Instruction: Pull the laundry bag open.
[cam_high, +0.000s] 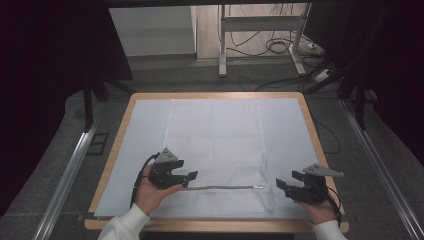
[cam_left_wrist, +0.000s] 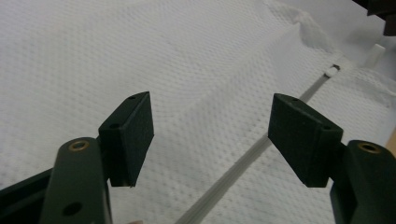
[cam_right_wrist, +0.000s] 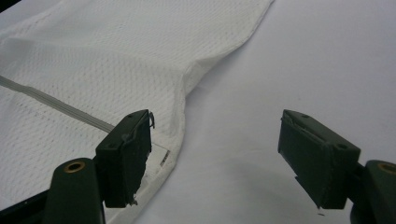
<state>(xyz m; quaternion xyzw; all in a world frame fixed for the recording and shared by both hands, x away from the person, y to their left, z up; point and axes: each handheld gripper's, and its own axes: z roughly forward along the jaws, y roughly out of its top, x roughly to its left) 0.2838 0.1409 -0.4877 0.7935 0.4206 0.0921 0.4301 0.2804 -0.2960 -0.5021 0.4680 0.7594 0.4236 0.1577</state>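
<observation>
A white mesh bag lies flat on a pale blue sheet that covers the wooden table. A grey zipper runs across the bag near its front end, with its pull at the right. My left gripper hovers open at the zipper's left end, pointing right. In the left gripper view the left gripper has mesh and zipper under its jaws, nothing pinched. My right gripper is open beside the bag's right front corner; the right gripper spans the bag edge and bare sheet.
Past the table's far edge the floor holds a desk frame and loose cables. Metal rails run along the floor on both sides of the table. Dark curtains close off the left and right.
</observation>
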